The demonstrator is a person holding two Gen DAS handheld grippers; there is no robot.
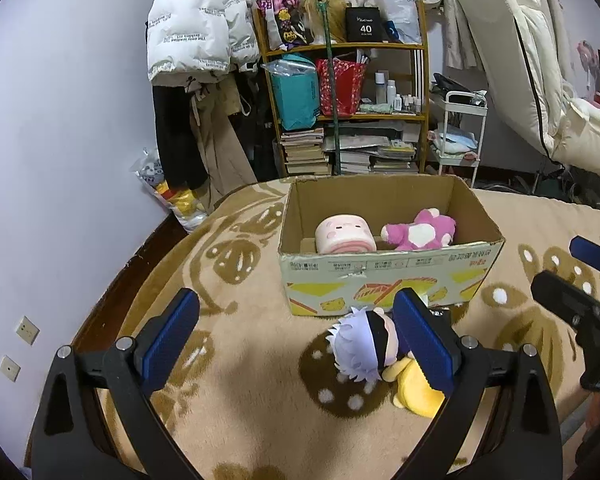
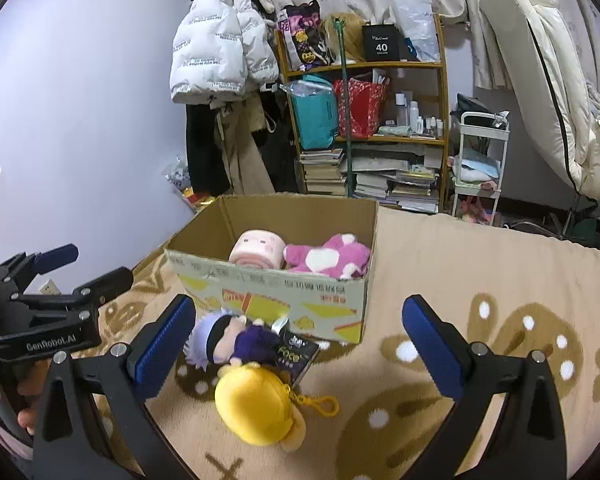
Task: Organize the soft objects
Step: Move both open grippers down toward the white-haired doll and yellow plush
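Two plush toys sit in the open brown cardboard box (image 2: 268, 280) (two left on the blanket), both grippers spread, empty

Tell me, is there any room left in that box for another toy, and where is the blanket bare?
The box has free floor at its left end, beside the pink roll; the right end is filled by the pink plush. The blanket lies bare right of the box. It is crowded in front, where the doll and yellow plush touch.
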